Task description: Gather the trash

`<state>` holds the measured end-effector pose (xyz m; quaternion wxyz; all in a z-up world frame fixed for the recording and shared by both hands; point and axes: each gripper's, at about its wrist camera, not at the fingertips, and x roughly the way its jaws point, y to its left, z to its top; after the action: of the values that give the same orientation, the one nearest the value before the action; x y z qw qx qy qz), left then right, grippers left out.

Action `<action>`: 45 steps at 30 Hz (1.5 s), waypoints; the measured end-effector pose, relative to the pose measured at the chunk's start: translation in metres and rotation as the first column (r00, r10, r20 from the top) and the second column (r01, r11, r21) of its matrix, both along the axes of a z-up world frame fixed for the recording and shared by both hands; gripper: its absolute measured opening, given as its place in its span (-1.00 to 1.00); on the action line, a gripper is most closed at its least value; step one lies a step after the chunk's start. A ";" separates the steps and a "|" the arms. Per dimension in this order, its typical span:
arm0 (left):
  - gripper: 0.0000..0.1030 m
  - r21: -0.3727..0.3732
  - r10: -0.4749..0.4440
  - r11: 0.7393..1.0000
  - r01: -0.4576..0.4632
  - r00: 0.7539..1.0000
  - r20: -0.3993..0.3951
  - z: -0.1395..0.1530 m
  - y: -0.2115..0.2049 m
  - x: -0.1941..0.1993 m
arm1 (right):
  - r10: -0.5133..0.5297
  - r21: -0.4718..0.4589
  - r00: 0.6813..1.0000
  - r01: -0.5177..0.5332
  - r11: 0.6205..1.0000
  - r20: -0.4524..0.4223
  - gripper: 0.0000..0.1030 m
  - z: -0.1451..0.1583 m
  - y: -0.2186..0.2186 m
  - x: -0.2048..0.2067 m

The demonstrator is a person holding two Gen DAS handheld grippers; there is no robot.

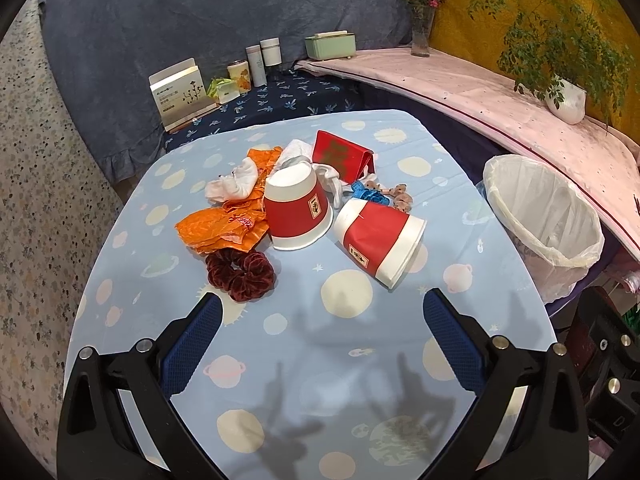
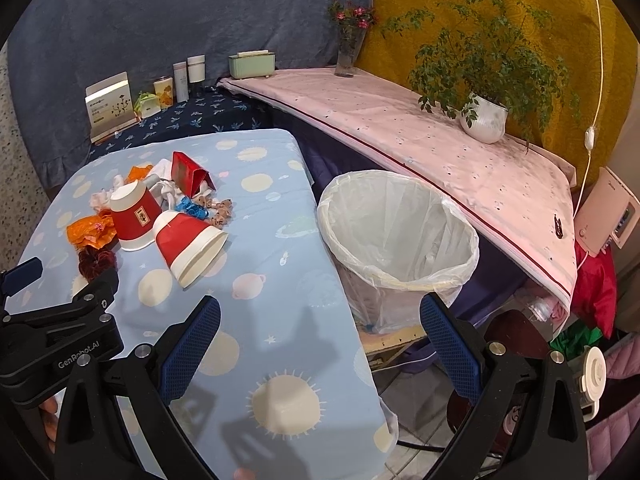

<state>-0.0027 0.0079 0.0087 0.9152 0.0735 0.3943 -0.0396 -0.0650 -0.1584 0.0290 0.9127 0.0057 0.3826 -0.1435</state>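
A pile of trash lies mid-table: an upside-down red and white paper cup [image 1: 298, 214] [image 2: 134, 216], a second cup on its side [image 1: 380, 238] [image 2: 188, 246], orange crumpled wrappers [image 1: 224, 228] [image 2: 90, 232], white tissues [image 1: 236, 186], a red box [image 1: 344, 156] [image 2: 188, 176] and a blue wrapper [image 1: 370, 194]. A bin lined with a white bag [image 1: 544, 224] [image 2: 400, 236] stands off the table's right edge. My left gripper [image 1: 322, 308] hovers open, short of the pile. My right gripper [image 2: 320, 312] is open over the table's right edge, near the bin.
A dark red scrunchie [image 1: 240, 270] lies just beyond my left fingertip. The table wears a light blue planet-print cloth [image 1: 304, 360]. A pink-covered shelf [image 2: 440, 148] carries a potted plant [image 2: 484, 116] and a flower vase [image 2: 348, 52]. Boxes and jars [image 1: 256, 66] line the back.
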 end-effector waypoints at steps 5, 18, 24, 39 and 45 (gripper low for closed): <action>0.86 -0.006 -0.004 1.000 0.004 1.000 -0.004 -0.001 -0.001 0.000 | -0.010 0.000 1.000 0.010 1.000 0.002 0.86 -0.001 -0.001 0.000; 0.86 -0.009 -0.004 1.000 0.004 1.000 -0.006 -0.002 -0.001 -0.001 | -0.024 -0.003 1.000 0.024 1.000 0.009 0.86 -0.001 -0.003 -0.002; 0.86 -0.012 0.000 1.000 0.000 1.000 -0.006 -0.004 0.000 -0.003 | -0.037 -0.008 0.999 0.037 0.999 0.024 0.86 0.000 -0.003 -0.002; 0.86 -0.042 -0.007 0.999 0.007 1.000 0.003 -0.006 0.011 -0.001 | -0.060 -0.019 0.997 0.060 0.998 0.039 0.86 -0.003 0.002 0.002; 0.86 -0.049 -0.012 0.999 0.013 1.000 0.012 -0.010 0.020 0.003 | -0.046 -0.013 0.998 0.047 0.999 0.029 0.86 -0.008 0.007 0.008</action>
<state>0.0006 0.0278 -0.0017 0.9186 0.0538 0.3876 -0.0546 -0.0575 -0.1513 0.0208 0.9145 0.0104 0.3681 -0.1673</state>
